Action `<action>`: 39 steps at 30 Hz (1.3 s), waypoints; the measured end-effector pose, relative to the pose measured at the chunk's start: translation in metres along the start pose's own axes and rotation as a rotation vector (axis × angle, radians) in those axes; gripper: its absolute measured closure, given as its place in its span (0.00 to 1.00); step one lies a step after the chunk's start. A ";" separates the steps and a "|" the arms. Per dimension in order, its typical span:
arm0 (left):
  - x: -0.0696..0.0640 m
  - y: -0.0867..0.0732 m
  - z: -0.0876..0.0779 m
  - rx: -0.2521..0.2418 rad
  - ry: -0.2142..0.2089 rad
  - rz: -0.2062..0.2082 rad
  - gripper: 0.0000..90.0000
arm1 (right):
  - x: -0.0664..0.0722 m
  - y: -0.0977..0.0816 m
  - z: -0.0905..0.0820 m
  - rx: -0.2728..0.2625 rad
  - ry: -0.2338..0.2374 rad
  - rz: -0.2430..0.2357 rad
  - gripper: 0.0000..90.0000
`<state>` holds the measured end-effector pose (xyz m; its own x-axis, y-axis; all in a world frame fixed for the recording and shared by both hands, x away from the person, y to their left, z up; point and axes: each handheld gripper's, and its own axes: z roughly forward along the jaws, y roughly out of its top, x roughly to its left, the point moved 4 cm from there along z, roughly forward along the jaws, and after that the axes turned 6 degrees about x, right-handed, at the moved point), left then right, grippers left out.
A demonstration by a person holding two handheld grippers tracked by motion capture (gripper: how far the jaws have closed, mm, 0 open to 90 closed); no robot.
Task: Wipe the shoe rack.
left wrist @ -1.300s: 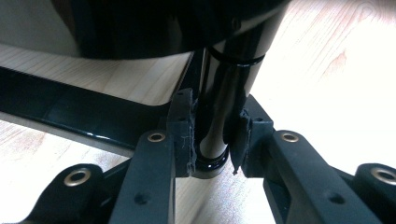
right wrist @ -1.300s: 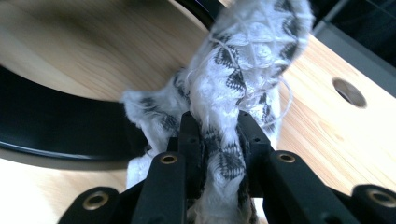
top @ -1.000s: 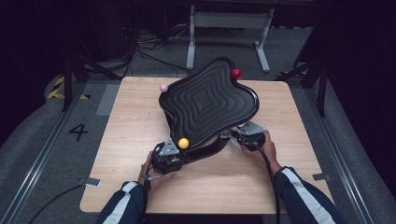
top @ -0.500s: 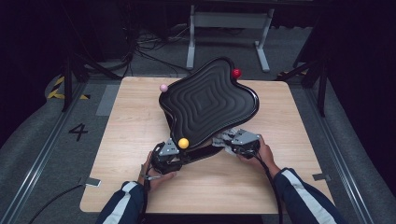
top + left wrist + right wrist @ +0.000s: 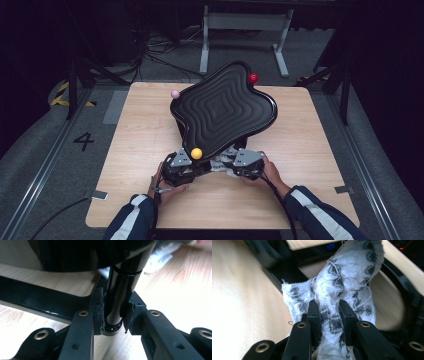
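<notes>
A black wavy tray (image 5: 220,107) stands tilted on a black frame over the wooden table (image 5: 310,150). Yellow (image 5: 196,153), pink (image 5: 175,94) and red (image 5: 253,78) balls sit at its edge. Under the tray's near corner, my left gripper (image 5: 189,167) (image 5: 113,315) is shut on a glossy black post (image 5: 120,290) of the frame. My right gripper (image 5: 229,163) (image 5: 329,312) is shut on a white cloth with a black pattern (image 5: 342,277) (image 5: 219,162). It holds the cloth under the tray's front edge, close beside the left gripper.
The frame's curved black base bars (image 5: 37,302) lie flat on the table beneath the tray. A metal stand (image 5: 240,30) and cables (image 5: 150,55) sit on the floor beyond the table's far edge. Bare wood lies left and right of the tray.
My right gripper has slid left along the tray's front edge with the cloth, ending near the left gripper. The left gripper and the tray have kept still.
</notes>
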<state>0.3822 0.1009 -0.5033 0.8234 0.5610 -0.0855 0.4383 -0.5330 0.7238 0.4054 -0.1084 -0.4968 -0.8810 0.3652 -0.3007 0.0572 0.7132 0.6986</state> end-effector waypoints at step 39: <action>-0.002 0.000 0.000 0.005 -0.003 0.015 0.80 | -0.034 -0.024 -0.012 0.105 -0.052 0.039 0.83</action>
<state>0.3807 0.0998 -0.5032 0.8307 0.5514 -0.0769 0.4281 -0.5443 0.7215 0.4283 -0.1456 -0.4955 -0.8519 0.4223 -0.3098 0.1420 0.7555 0.6395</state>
